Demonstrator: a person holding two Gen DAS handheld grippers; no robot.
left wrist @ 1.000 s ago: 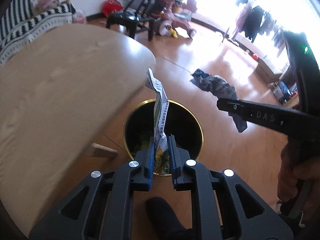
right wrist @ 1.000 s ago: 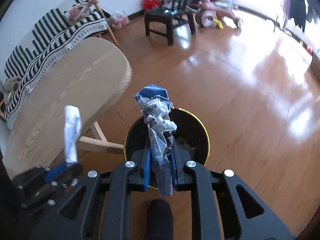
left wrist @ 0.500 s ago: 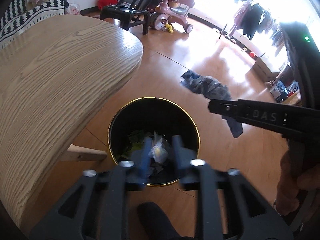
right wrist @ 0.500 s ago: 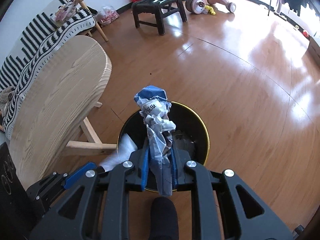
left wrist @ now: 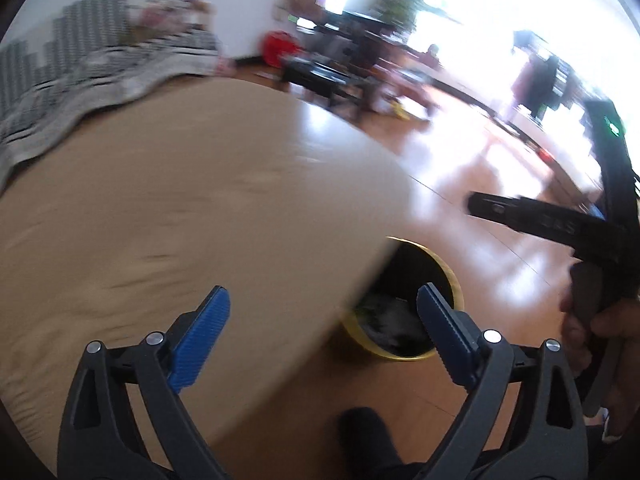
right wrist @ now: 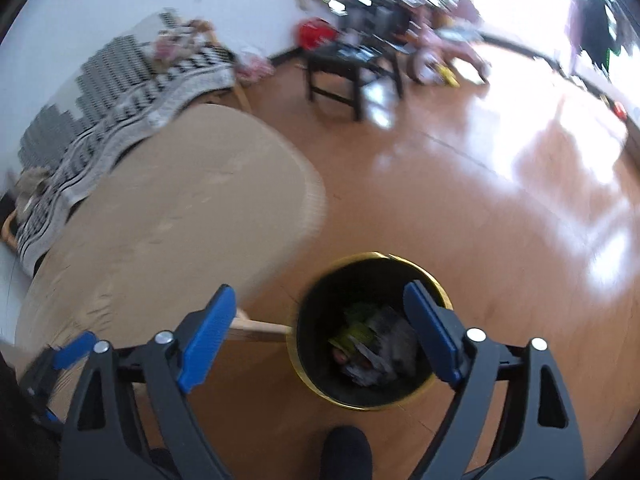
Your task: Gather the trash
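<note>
A black trash bin with a gold rim (right wrist: pixel 316 384) stands on the wood floor beside the table, with crumpled wrappers (right wrist: pixel 368 344) lying inside it. My right gripper (right wrist: pixel 320 320) is open and empty above the bin's left edge. In the left wrist view the bin (left wrist: pixel 452 276) is partly hidden under the table edge. My left gripper (left wrist: pixel 322 322) is open and empty over the table's edge, and the right gripper's body (left wrist: pixel 560 224) shows at the right. Both views are motion-blurred.
A round light-wood table (right wrist: pixel 168 208) fills the left, with a wooden leg (right wrist: pixel 256 326) next to the bin. A striped-blanket sofa (right wrist: pixel 120 92) stands behind it. A black stool (right wrist: pixel 344 68) and toys (right wrist: pixel 440 52) stand far off on the floor.
My left gripper opened and dropped the green-white wrapper into the bin, then swung left over the table. My right gripper opened and the blue-grey crumpled wrapper fell into the bin.
</note>
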